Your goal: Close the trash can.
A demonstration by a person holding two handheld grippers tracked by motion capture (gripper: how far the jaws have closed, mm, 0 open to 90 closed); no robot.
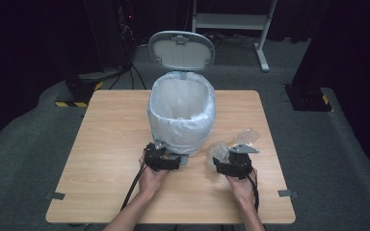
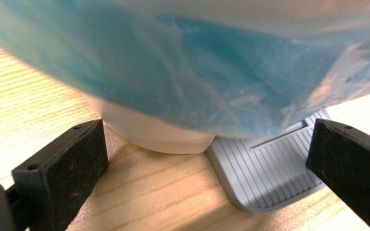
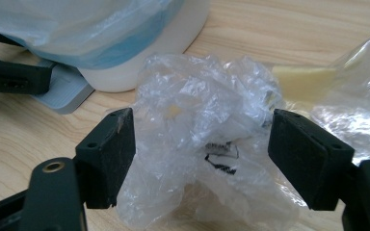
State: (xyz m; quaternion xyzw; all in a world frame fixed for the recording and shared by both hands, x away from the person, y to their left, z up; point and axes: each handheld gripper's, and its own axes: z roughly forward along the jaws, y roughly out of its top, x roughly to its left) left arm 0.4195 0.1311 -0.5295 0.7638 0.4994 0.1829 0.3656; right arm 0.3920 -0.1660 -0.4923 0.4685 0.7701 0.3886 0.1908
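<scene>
The pedal bin (image 1: 181, 113) stands mid-table with its lid (image 1: 181, 49) already up and a white liner (image 1: 180, 96) fitted. The left gripper (image 1: 161, 159) sits at the foot pedal (image 2: 270, 168), jaws spread wide either side of it, apparently holding it down. The right gripper (image 3: 200, 144) is wide open around the crumpled clear plastic wrapper (image 3: 207, 149) on the table just right of the bin, not yet pinching. Grasping, lifting and dropping it in are left.
</scene>
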